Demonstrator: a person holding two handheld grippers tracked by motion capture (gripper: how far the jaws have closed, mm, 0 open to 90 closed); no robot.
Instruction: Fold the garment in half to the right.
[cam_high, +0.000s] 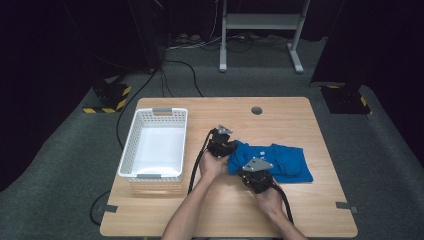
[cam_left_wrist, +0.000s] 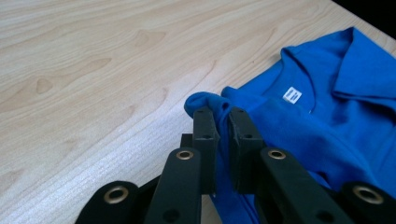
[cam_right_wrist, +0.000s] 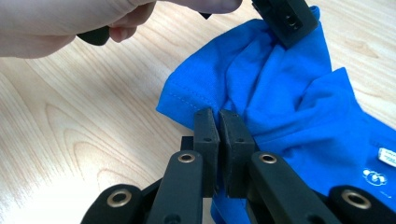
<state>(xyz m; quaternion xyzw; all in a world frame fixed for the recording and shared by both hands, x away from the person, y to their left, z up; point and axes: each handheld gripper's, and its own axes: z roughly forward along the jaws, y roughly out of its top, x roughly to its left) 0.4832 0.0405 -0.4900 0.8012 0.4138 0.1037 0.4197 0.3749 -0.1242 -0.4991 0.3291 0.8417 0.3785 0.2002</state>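
Leftmost, a white basket (cam_high: 154, 145) stood on the wooden tabletop (cam_high: 300, 200). Beside it, the left gripper (cam_high: 223, 148) had its jaws pinched shut on a fold at the left edge of the blue shirt (cam_high: 280, 161); in the left gripper view the cloth (cam_left_wrist: 327, 116) bunched between them. Just right, the right gripper (cam_high: 251, 175) clamped the shirt's near hem, the fabric (cam_right_wrist: 280, 107) squeezed between its jaws. The shirt lay right of centre, its white label (cam_left_wrist: 292, 94) showing inside the collar.
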